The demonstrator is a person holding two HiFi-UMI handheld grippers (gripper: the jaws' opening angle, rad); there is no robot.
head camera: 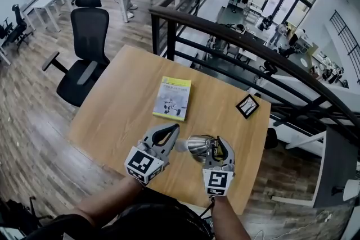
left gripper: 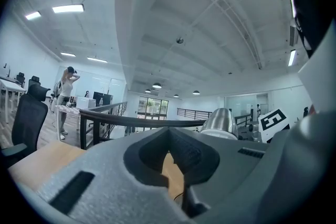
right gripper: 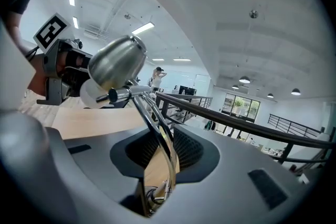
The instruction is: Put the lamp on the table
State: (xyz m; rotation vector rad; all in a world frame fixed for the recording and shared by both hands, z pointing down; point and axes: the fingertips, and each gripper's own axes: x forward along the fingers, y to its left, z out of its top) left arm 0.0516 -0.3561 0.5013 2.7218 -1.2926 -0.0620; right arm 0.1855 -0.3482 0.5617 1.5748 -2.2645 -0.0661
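The lamp has a shiny metal shade point(head camera: 198, 146) and thin metal arms. It hovers low over the front part of the wooden table point(head camera: 112, 104), between my two grippers. My right gripper point(head camera: 218, 146) is shut on the lamp's arm rods point(right gripper: 157, 128), which run through its jaws, with the shade point(right gripper: 118, 63) up and to the left. My left gripper point(head camera: 173, 131) is just left of the shade, shut with nothing in it; from there the shade point(left gripper: 219, 122) shows close on the right past the jaw tips point(left gripper: 169, 132).
A yellow-green book point(head camera: 173, 98) lies mid-table and a black-framed card point(head camera: 247, 105) sits near the right edge. A dark railing point(head camera: 225, 36) runs behind the table with a drop beyond. A black office chair point(head camera: 84, 59) stands at the left.
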